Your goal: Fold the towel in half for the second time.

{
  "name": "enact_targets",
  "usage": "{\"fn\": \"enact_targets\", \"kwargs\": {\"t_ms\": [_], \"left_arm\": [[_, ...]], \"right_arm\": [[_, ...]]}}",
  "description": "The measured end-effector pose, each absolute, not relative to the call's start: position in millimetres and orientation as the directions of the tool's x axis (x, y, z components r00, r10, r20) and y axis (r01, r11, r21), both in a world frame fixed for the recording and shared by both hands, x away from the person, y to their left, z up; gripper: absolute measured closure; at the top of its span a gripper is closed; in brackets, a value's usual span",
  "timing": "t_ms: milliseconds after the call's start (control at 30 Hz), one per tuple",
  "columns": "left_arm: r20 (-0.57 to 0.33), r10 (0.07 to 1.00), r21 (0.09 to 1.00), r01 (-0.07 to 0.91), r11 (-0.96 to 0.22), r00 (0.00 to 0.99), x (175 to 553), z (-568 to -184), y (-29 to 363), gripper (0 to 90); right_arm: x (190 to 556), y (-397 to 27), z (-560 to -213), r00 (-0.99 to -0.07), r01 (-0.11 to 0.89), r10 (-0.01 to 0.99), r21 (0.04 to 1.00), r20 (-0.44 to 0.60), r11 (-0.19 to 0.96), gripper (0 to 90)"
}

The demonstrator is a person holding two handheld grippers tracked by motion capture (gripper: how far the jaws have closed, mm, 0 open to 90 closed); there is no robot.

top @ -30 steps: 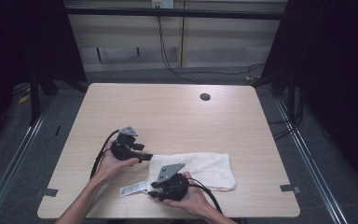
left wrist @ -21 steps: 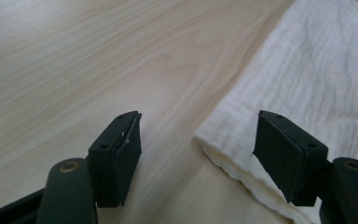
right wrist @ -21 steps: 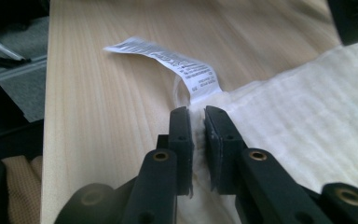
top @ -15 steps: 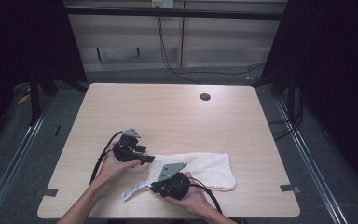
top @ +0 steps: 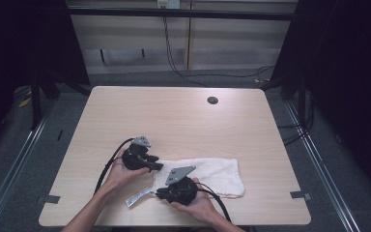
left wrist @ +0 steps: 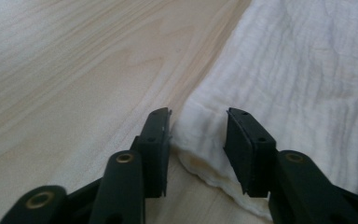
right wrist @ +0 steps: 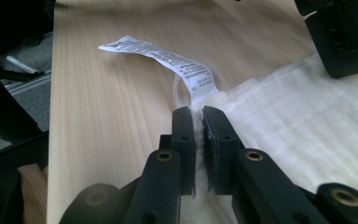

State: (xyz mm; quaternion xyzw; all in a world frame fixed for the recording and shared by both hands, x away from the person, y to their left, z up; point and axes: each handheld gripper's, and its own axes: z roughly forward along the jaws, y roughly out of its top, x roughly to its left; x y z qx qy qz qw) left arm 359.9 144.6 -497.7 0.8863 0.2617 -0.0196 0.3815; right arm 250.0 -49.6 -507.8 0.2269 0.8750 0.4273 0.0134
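Note:
A white towel (top: 211, 173) lies flat near the table's front edge, with a printed label (top: 137, 197) at its near left corner. My right gripper (top: 163, 194) is shut on that corner beside the label (right wrist: 168, 58); its jaws have just been closing, and cloth (right wrist: 279, 126) is pinched between the pads in the right gripper view (right wrist: 199, 116). My left gripper (top: 157, 166) sits low at the towel's far left corner. Its jaws (left wrist: 198, 128) have just been closing and stand partly apart, with the hemmed corner (left wrist: 200, 140) between them and not pressed.
The light wooden table (top: 183, 121) has a small dark cable hole (top: 212, 100) at the back right. Black cables trail from both grippers toward the front edge. Dark floor and metal rails surround the table.
My left gripper has slid a little toward the towel's corner, and its jaws are narrower. The right hand has kept its place at the label corner.

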Motion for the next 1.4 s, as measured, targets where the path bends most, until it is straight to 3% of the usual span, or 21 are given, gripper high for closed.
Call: {"fn": "enact_targets", "kwargs": {"t_ms": [100,467,633,1400], "left_arm": [[-0.223,0.446,0.67,0.468,-0.576,0.867,362,-498,146,71.8],[-0.205,0.427,0.666,0.445,-0.598,0.881,356,-498,139,84.5],[-0.269,0.443,0.675,0.496,-0.547,0.855,360,-499,147,84.8],[-0.322,0.448,0.731,0.52,-0.442,0.834,359,-478,167,84.7]], "right_arm": [[250,-50,-506,-0.896,0.392,0.409,0.742,0.173,0.545,83.3],[252,-51,-505,-0.895,0.406,0.402,0.733,0.196,0.546,84.2],[253,-54,-497,-0.898,0.401,0.389,0.749,0.207,0.528,84.6],[255,-55,-475,-0.901,0.39,0.372,0.792,0.223,0.469,84.6]]}}
